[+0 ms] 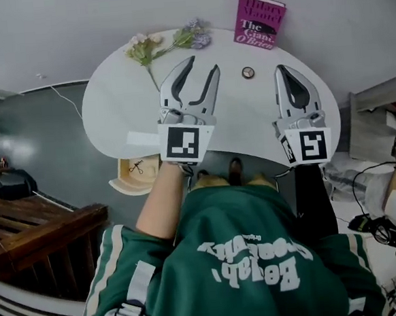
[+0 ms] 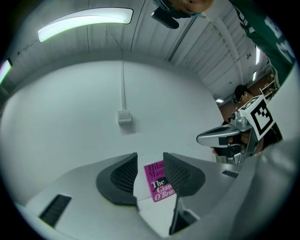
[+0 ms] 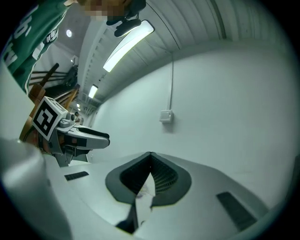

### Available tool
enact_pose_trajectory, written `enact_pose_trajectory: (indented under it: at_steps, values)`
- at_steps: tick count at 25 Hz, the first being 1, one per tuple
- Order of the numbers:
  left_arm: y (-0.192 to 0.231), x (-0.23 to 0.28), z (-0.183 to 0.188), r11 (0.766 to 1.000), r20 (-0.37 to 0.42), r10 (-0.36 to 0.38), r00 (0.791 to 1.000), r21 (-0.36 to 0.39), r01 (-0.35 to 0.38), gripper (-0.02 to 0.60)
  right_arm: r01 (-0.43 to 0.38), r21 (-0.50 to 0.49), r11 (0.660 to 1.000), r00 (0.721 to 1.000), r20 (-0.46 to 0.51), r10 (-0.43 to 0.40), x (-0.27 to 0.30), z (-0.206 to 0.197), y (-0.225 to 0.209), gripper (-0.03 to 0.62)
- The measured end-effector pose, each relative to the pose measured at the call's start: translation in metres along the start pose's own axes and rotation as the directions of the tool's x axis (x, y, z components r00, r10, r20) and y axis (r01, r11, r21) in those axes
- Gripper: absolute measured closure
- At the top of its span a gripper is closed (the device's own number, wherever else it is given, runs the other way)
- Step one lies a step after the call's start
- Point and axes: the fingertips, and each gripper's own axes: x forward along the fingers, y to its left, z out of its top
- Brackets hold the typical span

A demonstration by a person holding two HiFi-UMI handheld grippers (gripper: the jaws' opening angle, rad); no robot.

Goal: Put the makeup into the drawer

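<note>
A small round makeup compact (image 1: 248,72) lies on the white oval table (image 1: 119,105), toward its far side. My left gripper (image 1: 203,63) hovers over the table's middle, to the left of the compact, open with nothing between its fingers. In the left gripper view the left gripper (image 2: 150,157) points at the magenta book (image 2: 161,182), which shows in the gap. My right gripper (image 1: 281,69) is to the right of the compact, shut and empty; in the right gripper view its jaws (image 3: 150,154) meet at the tips. A light wooden drawer (image 1: 126,185) stands pulled out under the table's near left edge.
Artificial flowers (image 1: 168,43) lie at the table's far left, and the magenta book (image 1: 261,21) leans against the wall behind. A small dark item lies in the drawer. A wooden bench (image 1: 40,228) stands at the left, cables (image 1: 381,228) at the right.
</note>
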Motion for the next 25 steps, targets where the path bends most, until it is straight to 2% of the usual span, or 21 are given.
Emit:
enact_pose_trajectory:
  at_steps: [5,9,11,14,17,20,25]
  values:
    - [-0.056,0.037,-0.007,0.996,0.003,-0.091,0.996,-0.007,0.091,0.408,0.099,0.003,0.995,0.995,-0.028,-0.099,-0.034,-0.022,-0.055,0.585]
    - [-0.073,0.048,-0.012,0.993,-0.005,-0.112,0.994,-0.03,0.112,0.408,0.119,0.019,0.993,0.992,-0.034,-0.118,-0.042,-0.03,-0.07,0.585]
    - [-0.078,0.055,-0.022,0.993,-0.028,-0.116,0.993,-0.035,0.115,0.408,0.121,0.027,0.992,0.992,-0.035,-0.12,-0.042,-0.034,-0.074,0.585]
    - [-0.089,0.068,-0.055,0.99,-0.101,-0.14,0.985,-0.046,0.136,0.4,0.123,0.032,0.992,0.992,-0.044,-0.121,-0.044,-0.04,-0.08,0.585]
    - [-0.101,0.083,-0.101,0.982,-0.191,-0.185,0.964,-0.086,0.171,0.337,0.125,0.037,0.991,0.991,-0.06,-0.123,-0.044,-0.047,-0.084,0.585]
    - [-0.108,0.099,-0.154,0.975,-0.279,-0.216,0.936,-0.119,0.189,0.314,0.127,0.034,0.991,0.989,-0.08,-0.124,-0.045,-0.056,-0.089,0.585]
    - [-0.126,0.118,-0.235,0.958,-0.418,-0.278,0.865,-0.187,0.218,0.285,0.147,0.022,0.989,0.981,-0.134,-0.143,-0.051,-0.074,-0.102,0.585]
